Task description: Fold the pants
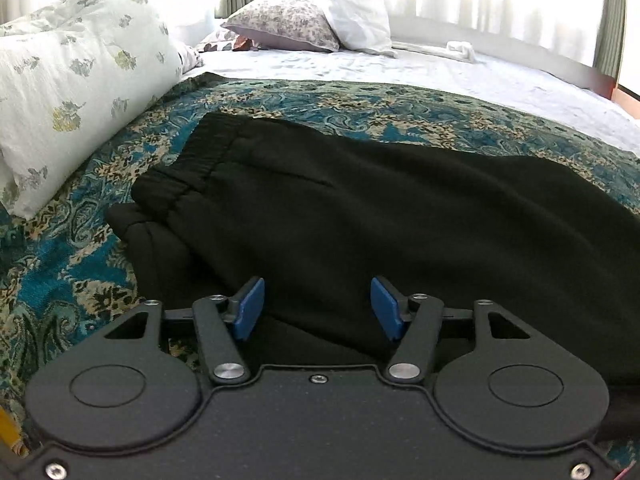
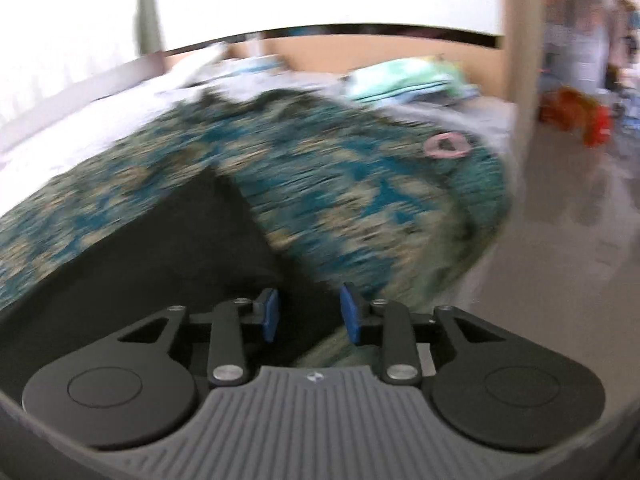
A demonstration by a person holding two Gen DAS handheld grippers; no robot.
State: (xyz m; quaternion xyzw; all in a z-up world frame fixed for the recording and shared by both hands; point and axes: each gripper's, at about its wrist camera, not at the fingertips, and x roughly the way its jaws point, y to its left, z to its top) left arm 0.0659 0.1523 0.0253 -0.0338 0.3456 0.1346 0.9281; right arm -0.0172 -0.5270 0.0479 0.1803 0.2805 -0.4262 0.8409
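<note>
Black pants (image 1: 360, 216) lie flat on a teal patterned bedspread (image 1: 80, 264), with the elastic waistband (image 1: 188, 168) at the left. My left gripper (image 1: 317, 308) is open and empty, just above the pants' near edge. In the blurred right wrist view, the leg end of the pants (image 2: 168, 248) lies on the bedspread (image 2: 340, 200). My right gripper (image 2: 308, 314) is open and empty over the corner of the leg end.
A large floral pillow (image 1: 76, 80) lies left of the pants. More pillows (image 1: 288, 24) sit at the head of the bed. A pink ring (image 2: 446, 146) lies on the bedspread near the bed's edge. Floor (image 2: 560, 260) is at the right.
</note>
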